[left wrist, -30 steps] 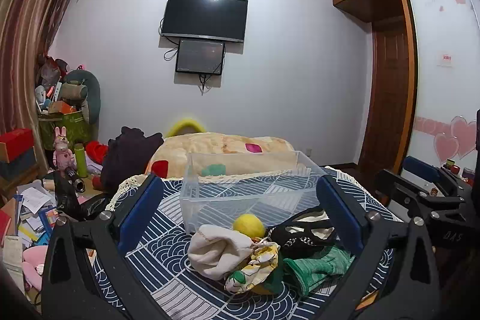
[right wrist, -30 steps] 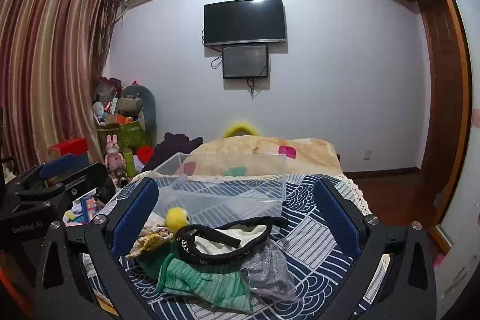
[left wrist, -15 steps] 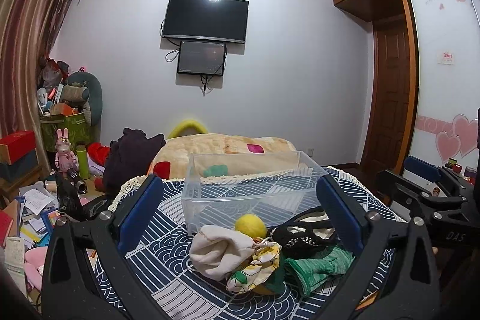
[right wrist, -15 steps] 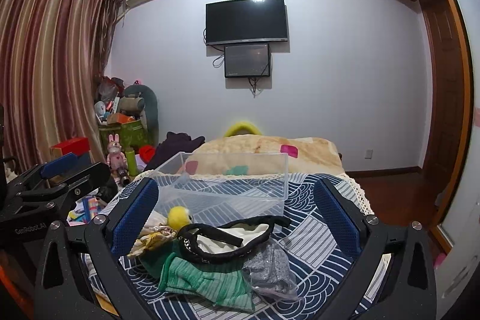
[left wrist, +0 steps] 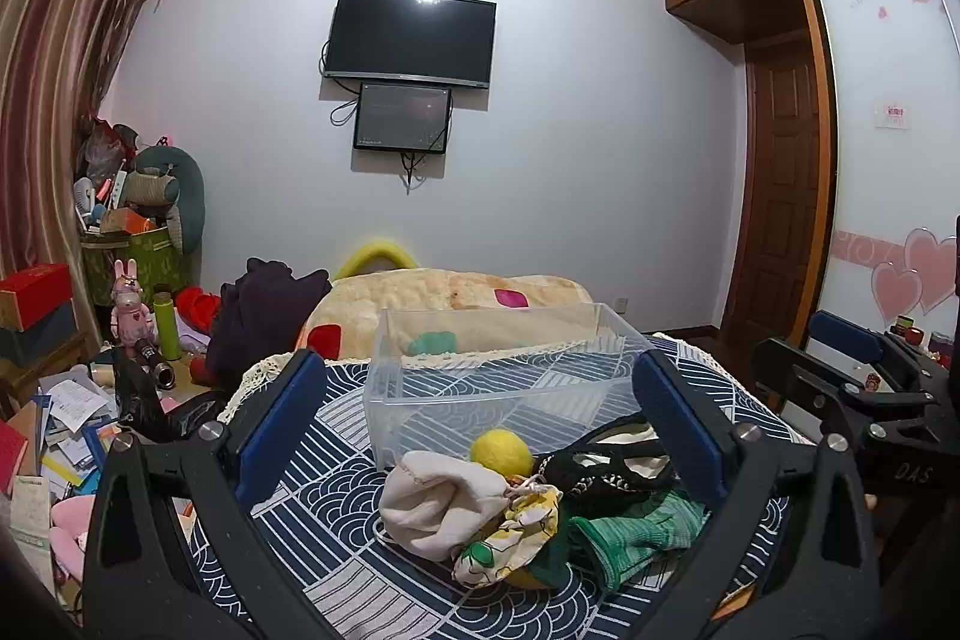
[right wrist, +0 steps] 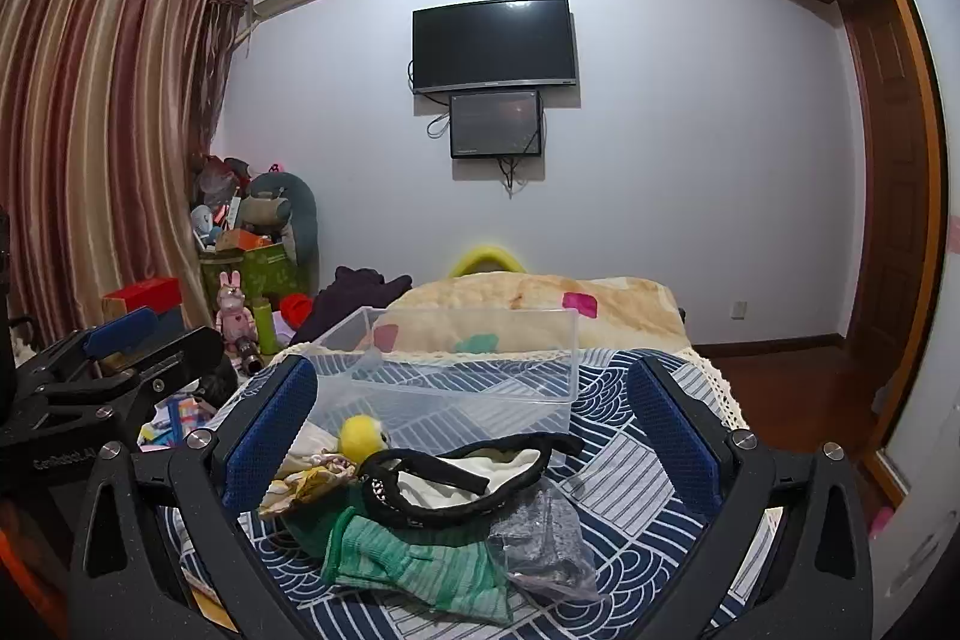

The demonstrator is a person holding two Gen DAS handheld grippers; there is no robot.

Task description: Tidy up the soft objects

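patterned blue bedspread fills lower frame. clear bin at centre looks bare; soft pile sits just before it, untouched, so sorting not begun. left gripper and right gripper both spread wide, gripping nothing. only right view shows grey bagged item, lower centre.

Left gripper spread wide at lower frame, clear bin at centre, yellow ball just before it, cream cloth, green cloth, possibly a black-trimmed garment, patterned bedspread.
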